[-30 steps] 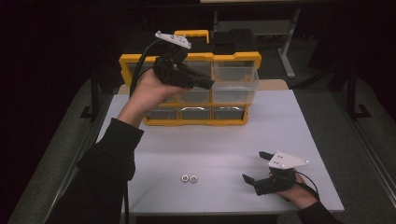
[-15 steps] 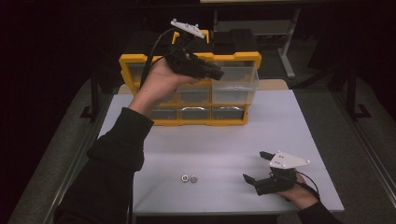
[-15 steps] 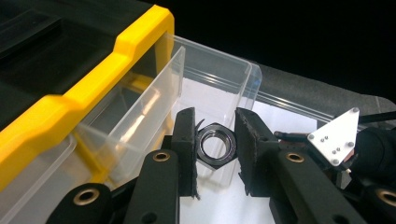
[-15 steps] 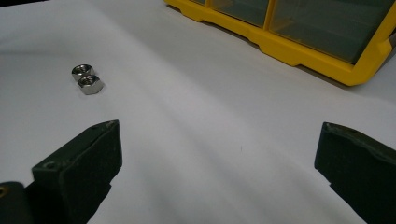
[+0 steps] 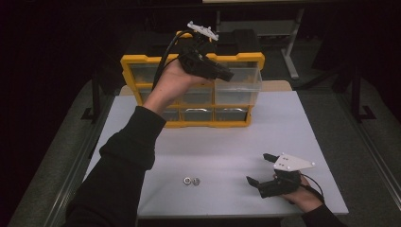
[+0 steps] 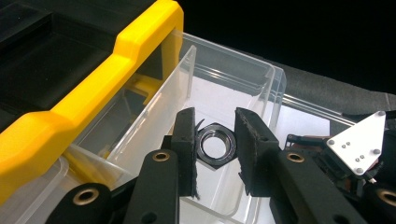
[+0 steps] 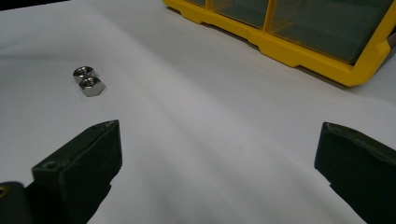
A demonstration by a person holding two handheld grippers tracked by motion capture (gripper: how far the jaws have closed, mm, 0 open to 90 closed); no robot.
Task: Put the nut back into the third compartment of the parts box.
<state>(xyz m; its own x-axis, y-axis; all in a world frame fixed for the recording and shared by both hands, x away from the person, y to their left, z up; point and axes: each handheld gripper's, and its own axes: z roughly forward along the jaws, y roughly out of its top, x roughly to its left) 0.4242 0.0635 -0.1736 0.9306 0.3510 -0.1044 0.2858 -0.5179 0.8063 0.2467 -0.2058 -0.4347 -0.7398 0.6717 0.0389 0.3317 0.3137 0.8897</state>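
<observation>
- High view: the left gripper [image 5: 226, 74] is up high, over the pulled-out clear drawer [image 5: 236, 85] at the top right of the yellow drawer box [image 5: 142, 60]. It points to the right and a bit down. The drawer is right under its tip, so I think the next move is to let go.
- High view: two small nuts [image 5: 191, 180] lie side by side, touching, on the white table [image 5: 227, 142] near the front edge. The right gripper [image 5: 259, 168] rests low on the table, off to the right of them. The right hand is the closer one to these two nuts; the left hand is far away, up at the box.
- Left gripper view: one nut [image 6: 215, 144] is pinched between the two black jaws, which press on its flat sides. Its hole faces the camera, so it stands on edge. The clear drawer [image 6: 261, 88] is just behind and below it. A clear wall cuts the drawer into parts, and the nut hangs over the near, right part.
- Right gripper view: the jaws stand wide apart with nothing between them. The two nuts [image 7: 88, 80] lie ahead and to the left, well apart from the jaws. The yellow box [image 7: 299, 51] is at the far right.
- Count: three nuts, one yellow box, one drawer pulled out, two grippers.
</observation>
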